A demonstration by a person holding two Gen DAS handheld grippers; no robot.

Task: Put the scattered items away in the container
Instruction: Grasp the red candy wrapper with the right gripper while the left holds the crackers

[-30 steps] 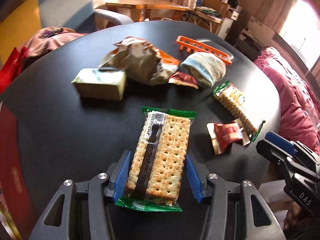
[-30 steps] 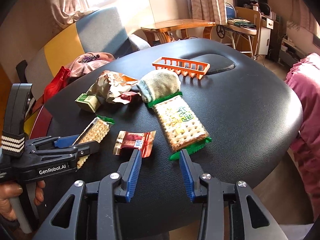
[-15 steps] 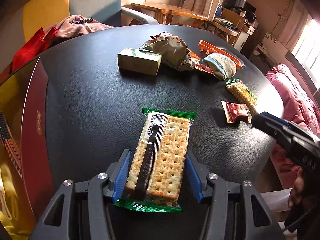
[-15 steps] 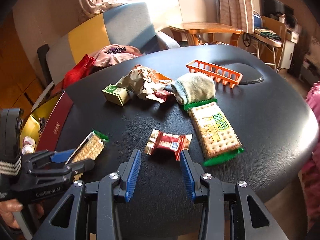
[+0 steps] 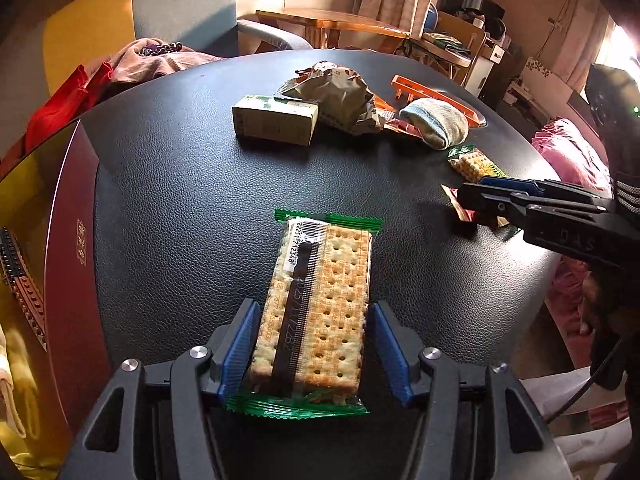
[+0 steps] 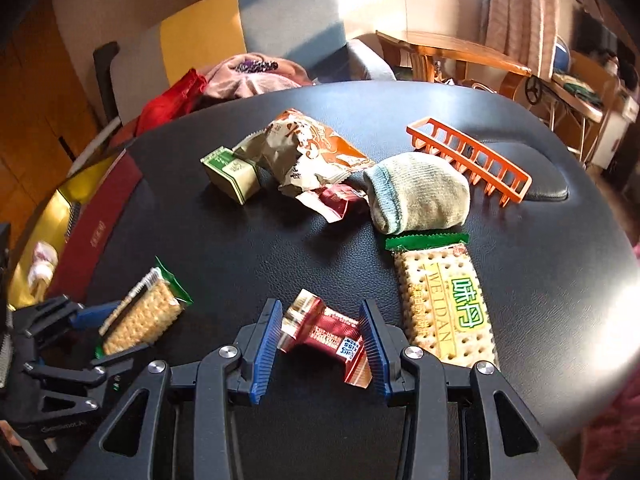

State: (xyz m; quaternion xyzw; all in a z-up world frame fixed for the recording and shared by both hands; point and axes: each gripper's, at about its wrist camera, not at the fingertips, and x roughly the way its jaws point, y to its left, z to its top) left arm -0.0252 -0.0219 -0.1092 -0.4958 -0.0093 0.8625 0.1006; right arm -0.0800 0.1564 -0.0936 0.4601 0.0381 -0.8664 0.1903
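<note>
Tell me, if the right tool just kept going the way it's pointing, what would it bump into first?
Most likely the small red snack packet, which already lies between the right tool's open blue fingers. The black table lies just under it. The pads don't look pressed against the packet yet.

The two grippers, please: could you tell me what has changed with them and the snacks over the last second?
The right gripper has slid left from the flat cracker pack to straddle the red sachet, its fingers not visibly pressing. The left gripper is opening around its cracker pack, a gap showing at the right finger. The box, sock and orange rack have not moved.
</note>
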